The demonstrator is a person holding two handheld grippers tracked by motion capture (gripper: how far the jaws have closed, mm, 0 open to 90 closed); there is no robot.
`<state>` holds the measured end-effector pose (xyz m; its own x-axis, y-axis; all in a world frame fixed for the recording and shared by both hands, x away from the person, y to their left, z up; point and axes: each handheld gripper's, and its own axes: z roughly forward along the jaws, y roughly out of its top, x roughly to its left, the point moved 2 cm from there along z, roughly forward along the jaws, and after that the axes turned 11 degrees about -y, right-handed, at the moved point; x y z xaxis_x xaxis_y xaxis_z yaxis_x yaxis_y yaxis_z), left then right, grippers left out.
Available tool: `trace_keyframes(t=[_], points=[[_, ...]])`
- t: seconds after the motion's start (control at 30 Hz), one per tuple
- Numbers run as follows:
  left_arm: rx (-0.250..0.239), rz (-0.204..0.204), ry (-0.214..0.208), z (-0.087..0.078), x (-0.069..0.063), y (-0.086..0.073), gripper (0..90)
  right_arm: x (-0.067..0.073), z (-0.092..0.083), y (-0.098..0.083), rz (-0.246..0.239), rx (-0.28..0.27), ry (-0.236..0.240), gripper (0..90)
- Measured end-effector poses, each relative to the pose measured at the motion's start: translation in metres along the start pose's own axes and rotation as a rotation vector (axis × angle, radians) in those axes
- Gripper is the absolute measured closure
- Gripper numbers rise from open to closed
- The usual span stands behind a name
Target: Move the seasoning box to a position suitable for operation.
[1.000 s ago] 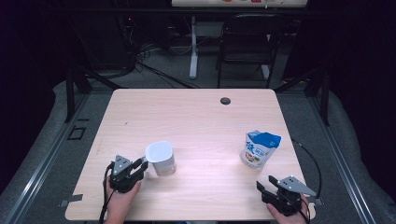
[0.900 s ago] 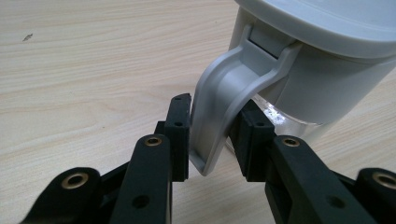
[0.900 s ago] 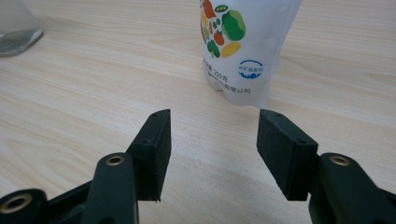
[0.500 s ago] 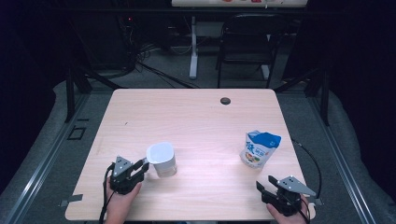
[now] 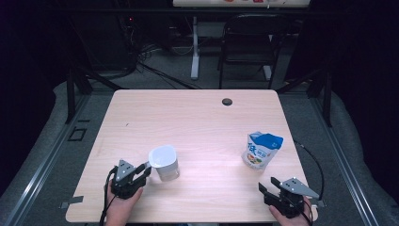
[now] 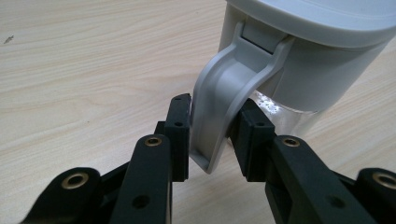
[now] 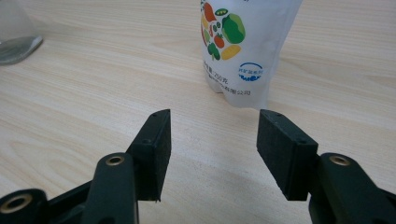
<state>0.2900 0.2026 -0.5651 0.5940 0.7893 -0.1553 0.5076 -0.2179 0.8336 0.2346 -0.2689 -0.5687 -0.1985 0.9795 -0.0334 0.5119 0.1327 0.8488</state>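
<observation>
A grey-lidded clear pitcher (image 5: 164,162) stands upright near the front left of a pale wooden table (image 5: 188,117). The left gripper (image 5: 141,172) has its jaws clamped on the pitcher's grey handle (image 6: 219,107). Well apart, at the front right, the right gripper (image 5: 267,188) rests with jaws apart and nothing between them, facing a white and blue pouch (image 5: 261,150) standing near it.

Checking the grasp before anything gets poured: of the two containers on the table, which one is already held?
The grey-lidded jug: the left claw clamps its handle. The pouch stands free beyond the open right claw.
</observation>
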Motion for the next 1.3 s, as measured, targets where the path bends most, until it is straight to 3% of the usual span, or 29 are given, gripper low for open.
trace_keyframes(t=[0.67, 1.3], points=[[0.047, 0.05, -0.03, -0.007, -0.016, -0.003, 69.9, 0.0, -0.001, -0.001, 0.006, -0.001, -0.003, 45.5], [0.039, 0.08, -0.074, -0.007, -0.029, -0.008, 70.1, 0.0, 0.0, -0.003, 0.01, 0.001, 0.0, 45.6]])
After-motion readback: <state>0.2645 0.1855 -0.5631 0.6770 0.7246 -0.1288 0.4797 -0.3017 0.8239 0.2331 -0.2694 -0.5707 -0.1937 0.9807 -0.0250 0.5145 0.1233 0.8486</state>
